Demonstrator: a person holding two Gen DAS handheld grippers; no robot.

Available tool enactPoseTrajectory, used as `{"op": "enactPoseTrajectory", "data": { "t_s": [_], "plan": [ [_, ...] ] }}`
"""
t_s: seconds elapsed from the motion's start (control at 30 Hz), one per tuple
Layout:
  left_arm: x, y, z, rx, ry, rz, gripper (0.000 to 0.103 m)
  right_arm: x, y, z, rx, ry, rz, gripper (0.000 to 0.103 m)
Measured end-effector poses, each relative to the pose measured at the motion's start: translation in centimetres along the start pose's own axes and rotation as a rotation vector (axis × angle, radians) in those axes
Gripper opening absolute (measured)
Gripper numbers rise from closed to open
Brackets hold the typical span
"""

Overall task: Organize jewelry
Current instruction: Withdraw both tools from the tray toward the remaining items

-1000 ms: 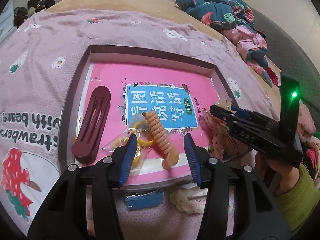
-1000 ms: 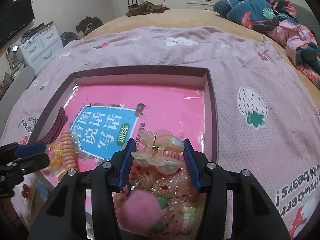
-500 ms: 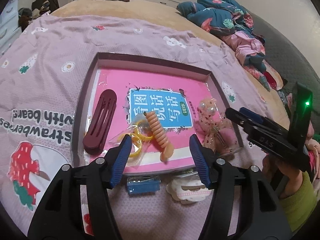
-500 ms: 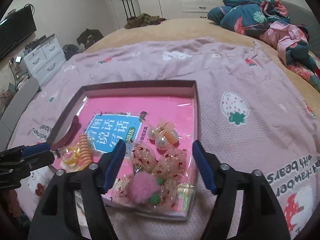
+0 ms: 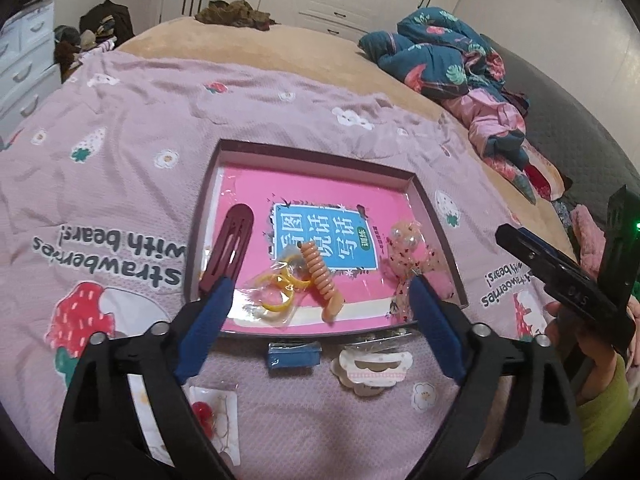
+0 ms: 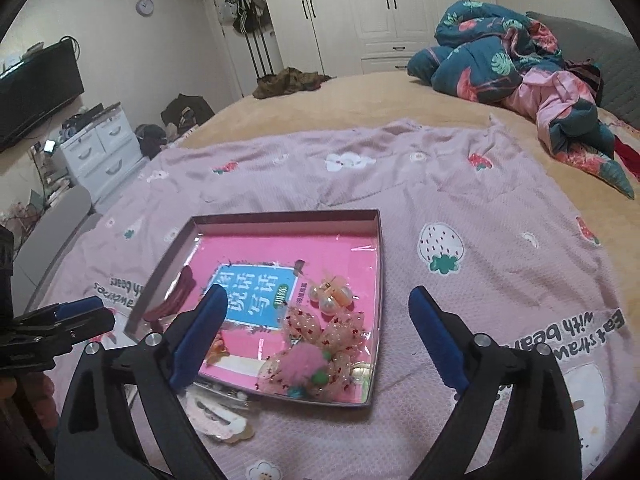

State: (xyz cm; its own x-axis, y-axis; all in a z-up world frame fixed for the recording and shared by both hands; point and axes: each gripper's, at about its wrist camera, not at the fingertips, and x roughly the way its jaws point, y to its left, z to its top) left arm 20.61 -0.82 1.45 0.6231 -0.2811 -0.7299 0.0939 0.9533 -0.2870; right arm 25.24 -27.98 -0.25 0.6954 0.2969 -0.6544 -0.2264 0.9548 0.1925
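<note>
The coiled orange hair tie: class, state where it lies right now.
In the left wrist view, the coiled orange hair tie lies inside the tray near its front edge, between the yellow rings packet and the sequined bow.

A bedroom with clothes and bedding lying about

A lilac blanket (image 6: 460, 184) printed with strawberries and flowers is spread over the near part of the bed (image 6: 360, 96), whose tan cover shows bare toward the far edge. At the far right corner of the bed a dark-blue floral quilt (image 6: 488, 56) is heaped, touching a bundle of pink clothing (image 6: 560, 100). A brown garment (image 6: 288, 80) lies at the far edge. Beyond stand white wardrobes (image 6: 360, 8), bags hanging on a door (image 6: 246, 8), a wall clock (image 6: 145, 6), a dark screen (image 6: 36, 92) and a white chest of drawers (image 6: 100, 144).
</note>
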Motion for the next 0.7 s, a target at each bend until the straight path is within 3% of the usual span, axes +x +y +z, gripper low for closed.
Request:
{"op": "enactPoseTrajectory", "data": {
  "t_s": [0.03, 0.7],
  "plan": [
    [-0.3, 0.0, -0.1, 0.000, -0.006, 0.005, 0.093, -0.4, 0.2, 0.1, -0.004, -0.006, 0.001, 0.092],
    [-5.1, 0.4, -1.9, -0.013, -0.077, 0.025, 0.093, -5.2, 2.6, -1.4, -0.036, -0.057, 0.028, 0.095]
  ]
}}
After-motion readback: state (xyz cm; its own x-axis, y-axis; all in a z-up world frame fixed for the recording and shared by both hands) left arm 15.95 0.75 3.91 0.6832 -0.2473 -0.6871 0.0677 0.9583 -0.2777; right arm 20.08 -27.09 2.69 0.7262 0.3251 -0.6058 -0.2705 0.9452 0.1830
